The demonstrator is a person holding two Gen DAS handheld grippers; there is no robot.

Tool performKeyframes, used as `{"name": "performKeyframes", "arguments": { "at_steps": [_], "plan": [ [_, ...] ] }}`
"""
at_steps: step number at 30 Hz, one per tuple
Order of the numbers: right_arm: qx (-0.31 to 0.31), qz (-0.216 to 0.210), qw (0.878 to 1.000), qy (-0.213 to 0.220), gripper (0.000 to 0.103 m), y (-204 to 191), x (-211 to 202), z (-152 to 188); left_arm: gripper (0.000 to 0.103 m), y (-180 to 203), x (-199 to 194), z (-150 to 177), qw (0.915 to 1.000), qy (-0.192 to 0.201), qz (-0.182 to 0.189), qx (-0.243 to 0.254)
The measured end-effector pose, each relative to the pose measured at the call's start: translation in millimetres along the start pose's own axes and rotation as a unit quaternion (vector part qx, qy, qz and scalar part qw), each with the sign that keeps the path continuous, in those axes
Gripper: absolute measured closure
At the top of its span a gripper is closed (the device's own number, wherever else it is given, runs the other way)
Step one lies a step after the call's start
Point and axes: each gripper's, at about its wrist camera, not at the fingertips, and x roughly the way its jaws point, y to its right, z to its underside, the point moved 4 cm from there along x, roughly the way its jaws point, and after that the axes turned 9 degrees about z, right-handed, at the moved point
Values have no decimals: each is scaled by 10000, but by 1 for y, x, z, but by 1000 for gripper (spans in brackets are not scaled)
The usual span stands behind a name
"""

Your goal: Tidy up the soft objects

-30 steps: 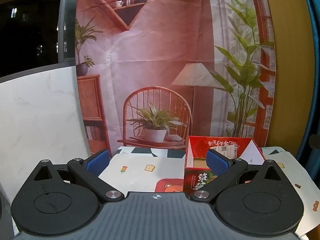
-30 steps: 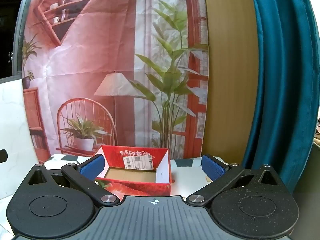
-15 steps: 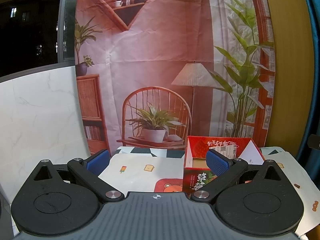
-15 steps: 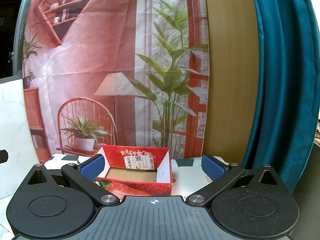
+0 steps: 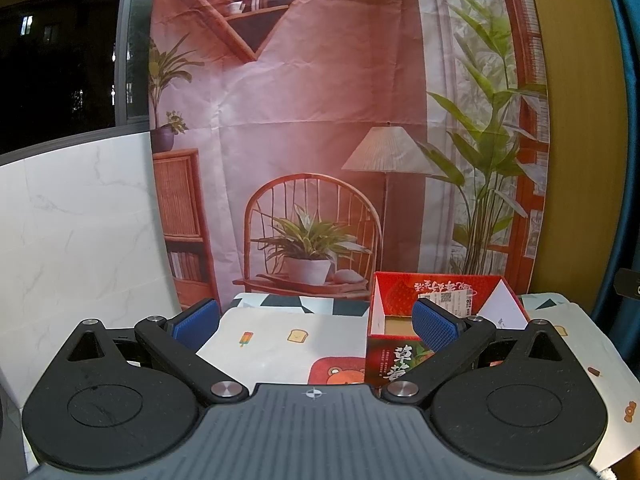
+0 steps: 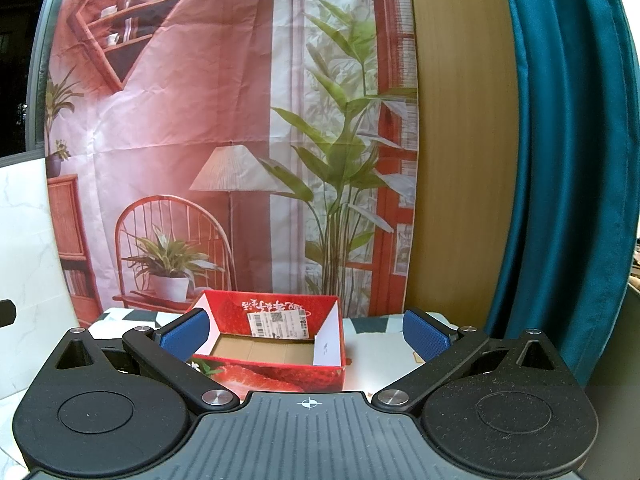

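A red open-topped cardboard box (image 5: 400, 356) with a strawberry print stands on a table with a cartoon-printed cloth (image 5: 280, 344). Its cardboard floor shows bare in the right wrist view (image 6: 276, 344). My left gripper (image 5: 316, 322) is open and empty, to the left of the box and short of it. My right gripper (image 6: 306, 332) is open and empty, facing the box from the front. No soft object shows in either view.
A printed backdrop of a room (image 5: 320, 120) hangs behind the table. A white marble-look panel (image 5: 72, 240) stands at the left. A teal curtain (image 6: 568, 160) hangs at the right, next to a wooden panel (image 6: 456, 140).
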Motion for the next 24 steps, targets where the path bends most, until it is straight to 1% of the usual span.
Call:
{"name": "performKeyframes", "arguments": {
  "at_steps": [24],
  "plan": [
    [10, 1, 10000, -27, 0, 1, 0, -1, 0, 1, 1, 5, 10000, -34, 31, -33]
  ]
}}
